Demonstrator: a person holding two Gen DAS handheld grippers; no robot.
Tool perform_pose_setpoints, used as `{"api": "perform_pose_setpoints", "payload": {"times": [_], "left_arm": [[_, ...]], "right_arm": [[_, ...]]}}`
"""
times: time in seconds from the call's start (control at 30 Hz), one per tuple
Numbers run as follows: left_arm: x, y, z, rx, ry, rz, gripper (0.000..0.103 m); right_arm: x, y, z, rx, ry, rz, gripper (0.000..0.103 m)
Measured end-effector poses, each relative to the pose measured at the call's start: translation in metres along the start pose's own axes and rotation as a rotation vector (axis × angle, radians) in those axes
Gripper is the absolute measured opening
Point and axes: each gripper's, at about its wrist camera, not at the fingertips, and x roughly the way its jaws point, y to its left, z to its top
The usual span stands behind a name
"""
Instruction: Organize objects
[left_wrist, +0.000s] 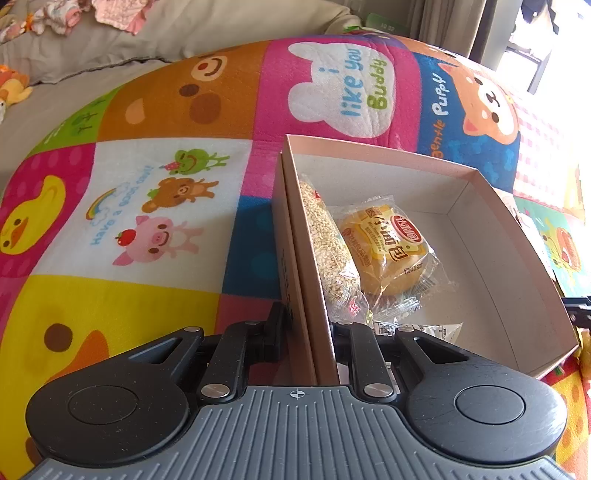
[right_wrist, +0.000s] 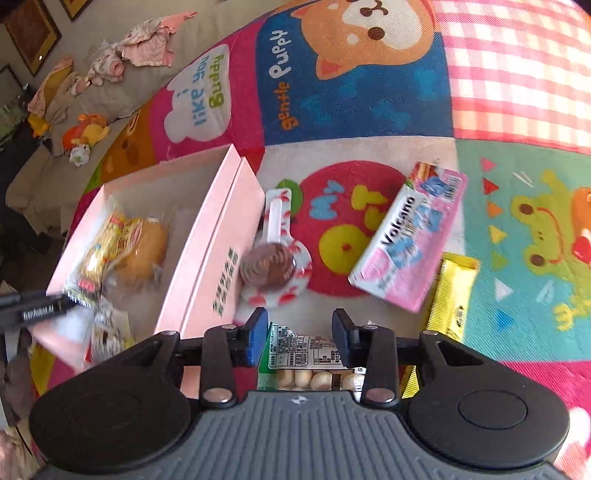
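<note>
A pink cardboard box (left_wrist: 461, 173) lies open on a colourful play mat. My left gripper (left_wrist: 310, 325) is shut on the box's left wall, one finger outside and one inside. Inside lie a rice-puff bar (left_wrist: 327, 243), a wrapped bun (left_wrist: 388, 247) and small packets. In the right wrist view the box (right_wrist: 221, 236) is at the left. My right gripper (right_wrist: 299, 332) is open above a clear pack of round snacks (right_wrist: 314, 369). A chocolate lollipop (right_wrist: 271, 264), a pink Volcano box (right_wrist: 406, 240) and a yellow sachet (right_wrist: 452, 295) lie beyond it.
A grey sofa (right_wrist: 74, 155) with baby clothes (right_wrist: 144, 44) and plush toys (right_wrist: 86, 136) stands behind the mat. The left gripper's finger (right_wrist: 33, 310) shows at the box's near corner. A curtain and a bright window (left_wrist: 535, 37) are at the far right.
</note>
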Motion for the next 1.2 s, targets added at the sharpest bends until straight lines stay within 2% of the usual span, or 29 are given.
{"api": "perform_pose_setpoints", "payload": {"times": [0.1, 0.2, 0.27, 0.33, 0.43, 0.5, 0.57, 0.67, 0.77, 0.9, 0.93, 1.0, 1.1, 1.2], "left_arm": [[0.000, -0.001, 0.000, 0.001, 0.000, 0.004, 0.018], [0.000, -0.001, 0.000, -0.001, 0.001, 0.007, 0.018], [0.000, -0.002, 0.000, 0.002, 0.002, 0.011, 0.018], [0.000, -0.002, 0.001, 0.006, 0.005, 0.013, 0.018], [0.000, -0.003, 0.001, 0.008, 0.009, 0.017, 0.017], [0.000, -0.003, 0.001, 0.008, 0.009, 0.018, 0.017], [0.000, -0.003, 0.000, 0.007, 0.008, 0.016, 0.017], [0.000, -0.003, 0.000, 0.009, 0.008, 0.015, 0.017], [0.000, -0.003, 0.000, 0.010, 0.008, 0.020, 0.017], [0.000, -0.002, 0.000, 0.005, 0.009, 0.012, 0.018], [0.000, -0.001, 0.000, 0.003, 0.009, 0.009, 0.018], [0.000, -0.001, 0.000, 0.001, 0.009, 0.006, 0.018], [0.000, 0.000, 0.000, 0.001, 0.009, 0.004, 0.018], [0.000, -0.001, 0.000, 0.004, 0.008, 0.004, 0.018]], "right_arm": [[-0.027, 0.012, -0.031, -0.155, -0.033, -0.116, 0.040], [-0.054, 0.029, -0.061, -0.288, -0.092, -0.208, 0.053], [-0.077, 0.031, -0.074, -0.274, -0.143, -0.187, 0.062], [-0.091, 0.029, -0.077, -0.230, -0.178, -0.157, 0.064], [-0.091, 0.021, -0.067, -0.145, -0.186, -0.104, 0.064], [-0.080, 0.014, -0.054, -0.063, -0.173, -0.052, 0.061], [-0.065, 0.010, -0.038, -0.022, -0.171, -0.017, 0.049], [-0.032, 0.012, -0.012, 0.012, -0.155, 0.024, 0.044], [0.004, 0.004, 0.026, 0.137, -0.143, 0.101, 0.042], [0.051, 0.003, 0.069, 0.153, -0.105, 0.067, 0.032], [0.062, 0.004, 0.076, 0.148, -0.082, 0.053, 0.026], [0.077, 0.005, 0.078, 0.128, -0.040, 0.043, 0.023], [0.068, 0.007, 0.065, 0.068, -0.025, 0.066, 0.022], [0.047, 0.008, 0.040, -0.009, 0.000, 0.040, 0.022]]}}
